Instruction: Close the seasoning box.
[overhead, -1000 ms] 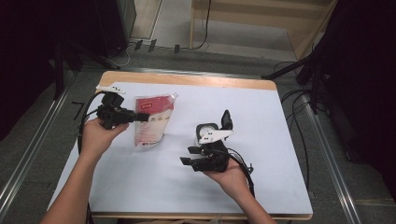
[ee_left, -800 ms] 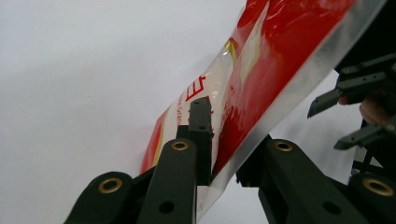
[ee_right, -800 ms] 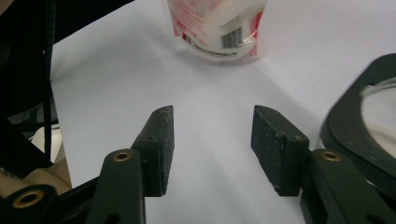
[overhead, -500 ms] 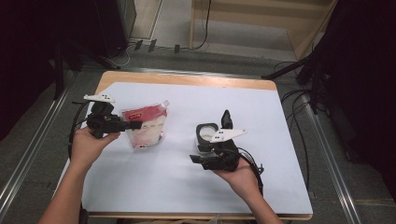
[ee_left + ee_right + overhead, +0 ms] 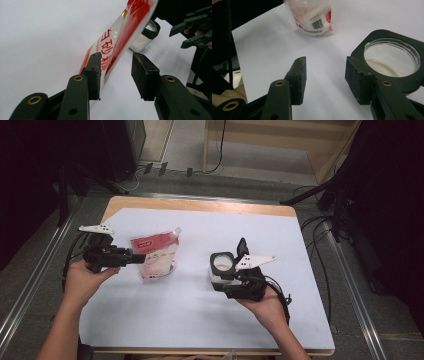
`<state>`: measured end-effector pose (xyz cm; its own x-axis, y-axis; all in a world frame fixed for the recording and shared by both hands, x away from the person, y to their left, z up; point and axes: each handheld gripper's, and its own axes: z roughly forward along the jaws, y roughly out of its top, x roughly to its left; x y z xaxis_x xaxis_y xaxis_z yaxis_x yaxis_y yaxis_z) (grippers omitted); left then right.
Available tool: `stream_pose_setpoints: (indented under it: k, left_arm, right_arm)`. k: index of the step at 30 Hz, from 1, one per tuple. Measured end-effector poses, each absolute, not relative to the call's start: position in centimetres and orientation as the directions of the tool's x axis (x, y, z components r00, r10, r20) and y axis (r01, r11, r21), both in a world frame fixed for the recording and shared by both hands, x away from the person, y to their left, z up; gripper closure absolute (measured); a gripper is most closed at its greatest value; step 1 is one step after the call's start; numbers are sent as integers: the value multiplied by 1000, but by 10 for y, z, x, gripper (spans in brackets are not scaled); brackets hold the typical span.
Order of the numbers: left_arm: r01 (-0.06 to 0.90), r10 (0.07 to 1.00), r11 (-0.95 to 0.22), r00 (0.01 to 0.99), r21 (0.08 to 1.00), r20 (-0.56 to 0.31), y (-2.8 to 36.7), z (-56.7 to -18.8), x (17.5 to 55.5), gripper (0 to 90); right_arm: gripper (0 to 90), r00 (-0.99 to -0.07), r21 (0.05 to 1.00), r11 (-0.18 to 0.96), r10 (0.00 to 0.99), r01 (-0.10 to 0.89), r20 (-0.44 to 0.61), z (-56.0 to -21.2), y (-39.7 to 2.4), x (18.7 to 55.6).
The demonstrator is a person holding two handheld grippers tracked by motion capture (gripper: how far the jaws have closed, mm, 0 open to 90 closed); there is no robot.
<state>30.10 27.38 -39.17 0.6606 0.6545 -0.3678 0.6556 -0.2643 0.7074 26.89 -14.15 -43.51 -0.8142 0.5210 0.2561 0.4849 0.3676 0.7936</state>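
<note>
A red and clear pouch (image 5: 155, 255) of white grains stands tilted on the white table (image 5: 190, 320). My left gripper (image 5: 137, 256) reaches in from its left. In the left gripper view the pouch (image 5: 117, 37) runs between the jaws; the left gripper (image 5: 116, 58) has just been opening, so one pad (image 5: 96, 72) lies against the pouch edge and the other stands apart. A glass jar (image 5: 222, 265) in a black collar holds some white grains. My right gripper (image 5: 222, 282) sits just in front of it, open. In the right gripper view the jar (image 5: 390, 58) is behind the right jaw, with bare table between the jaws of the right gripper (image 5: 325, 60).
The pouch (image 5: 313, 17) with its barcode stands farther off in the right gripper view. Cables trail from both grippers over the table's sides. Dark stands (image 5: 320, 195) and cables lie on the floor beyond the far edge.
The left hand has moved left and toward the person with the pouch, which now rests bottom-down on the table. The left jaws have parted. The right hand has shifted slightly beside the jar.
</note>
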Motion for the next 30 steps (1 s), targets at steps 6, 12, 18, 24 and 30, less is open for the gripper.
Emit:
stream_pose_setpoints:
  k: [6,12,18,24,30]
  left_arm:
    - [660,675,-273,650,700,-349,285,-391,293,593]
    - [655,669,-269,655,706,-353,296,-390,289,566]
    - [677,685,-260,632,689,-362,303,-396,289,556]
    - [666,691,-248,630,703,-354,312,-398,289,526]
    - [663,697,-271,635,698,-333,311,-403,292,524]
  right_arm:
    - [582,-805,787,370,536,493,253,-431,-155,269]
    - [655,-794,775,373,550,510,258,-431,-170,272]
    - [770,-789,757,390,558,524,258,-432,-180,275]
    - [900,-764,742,375,581,556,280,-433,-195,281]
    - [900,-739,733,359,612,577,282,-436,-206,291]
